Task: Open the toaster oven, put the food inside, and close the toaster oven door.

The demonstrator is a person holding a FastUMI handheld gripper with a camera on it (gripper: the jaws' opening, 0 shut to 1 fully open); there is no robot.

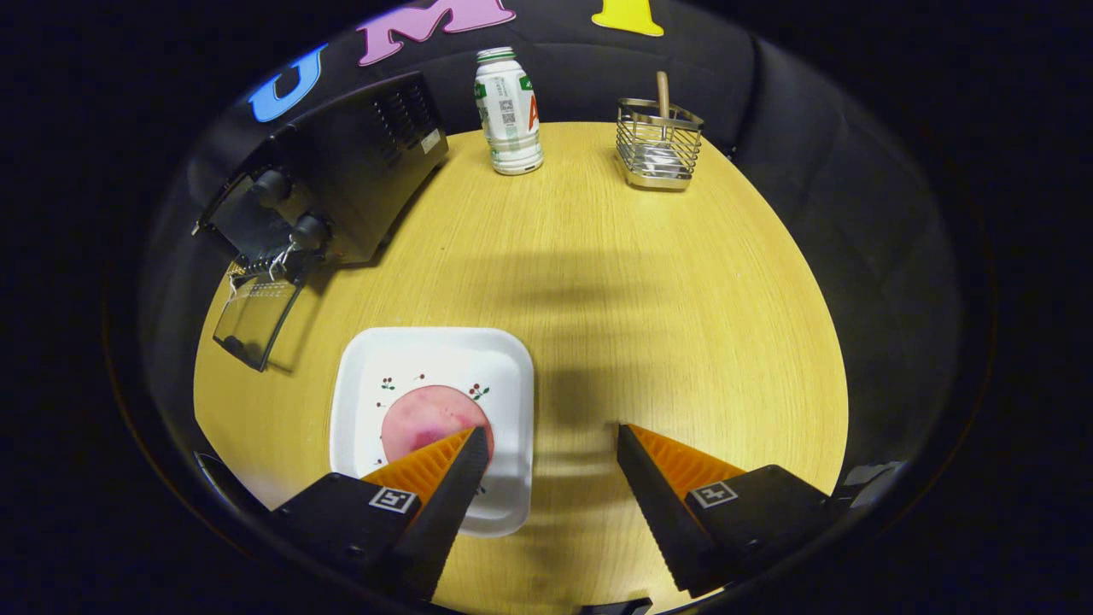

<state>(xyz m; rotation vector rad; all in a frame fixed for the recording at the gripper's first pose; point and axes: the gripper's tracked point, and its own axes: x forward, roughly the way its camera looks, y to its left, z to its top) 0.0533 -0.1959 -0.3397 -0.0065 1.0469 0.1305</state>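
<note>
Gripper view, from above a round wooden table (649, 282): your gripper (553, 440) hangs released, its two ribbed, wedge-shaped fingers spread wide and clasping nothing. The food (423, 418), a flat pinkish round with darker blotches, lies on a square white plate (427, 359) with rounded corners and small printed sprigs. That plate sits at about ten o'clock from the gap between your fingers; the left fingertip overlaps the round's near edge, though whether it touches cannot be told, and the right finger stands well apart over bare wood.

That offset looks like what the coming move turns on: the food is left of your centre line, not between the fingers, so you would likely shift toward nine o'clock before closing. Being round, the piece offers no long axis to align with.

Beyond the plate, at about eleven o'clock, the toaster oven (341, 171) stands dark and boxy, knobs and vent slots showing, its glass door (256, 316) dropped open toward the table. So the opening step looks done, with loading and closing ahead.

Farther off, near twelve o'clock, stands a white plastic bottle (508, 111); at one o'clock, a wire basket (659, 141) holds a wooden-handled utensil.
</note>
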